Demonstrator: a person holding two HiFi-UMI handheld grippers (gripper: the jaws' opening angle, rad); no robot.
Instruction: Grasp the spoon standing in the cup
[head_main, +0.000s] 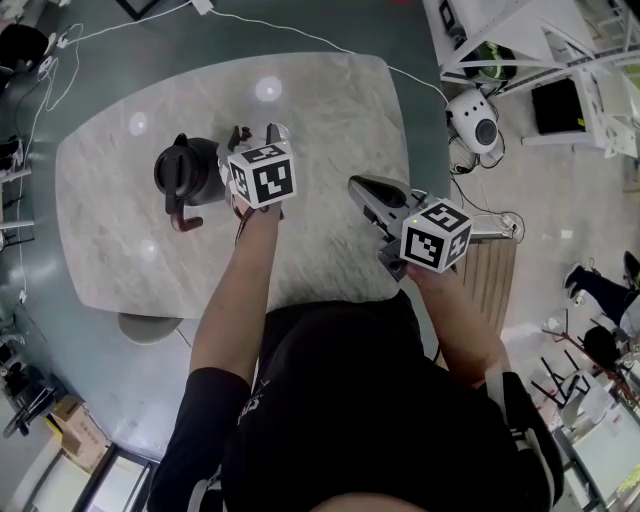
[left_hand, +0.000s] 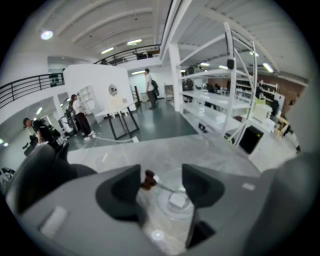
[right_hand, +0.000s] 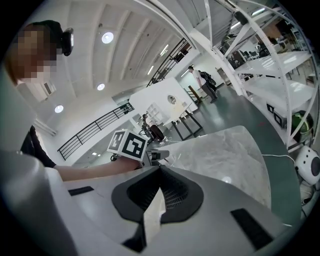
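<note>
A clear glass cup (left_hand: 172, 202) stands on the marble table (head_main: 330, 110). In it leans a metal spoon (left_hand: 162, 186) with a dark brown handle tip (left_hand: 148, 179), tilted to the left. My left gripper (left_hand: 161, 182) is open, its jaws on either side of the cup and spoon, with the handle tip close to the left jaw and not pressed. In the head view the left gripper (head_main: 257, 135) hides the cup. My right gripper (head_main: 358, 187) hangs shut and empty over the table's right part, its jaw tips meeting (right_hand: 159, 172).
A black kettle (head_main: 190, 172) stands just left of the left gripper. The table's right edge runs close to the right gripper, with a wooden slatted seat (head_main: 490, 275) beyond it. Cables and white equipment (head_main: 475, 120) lie on the floor. People stand far off (left_hand: 80, 117).
</note>
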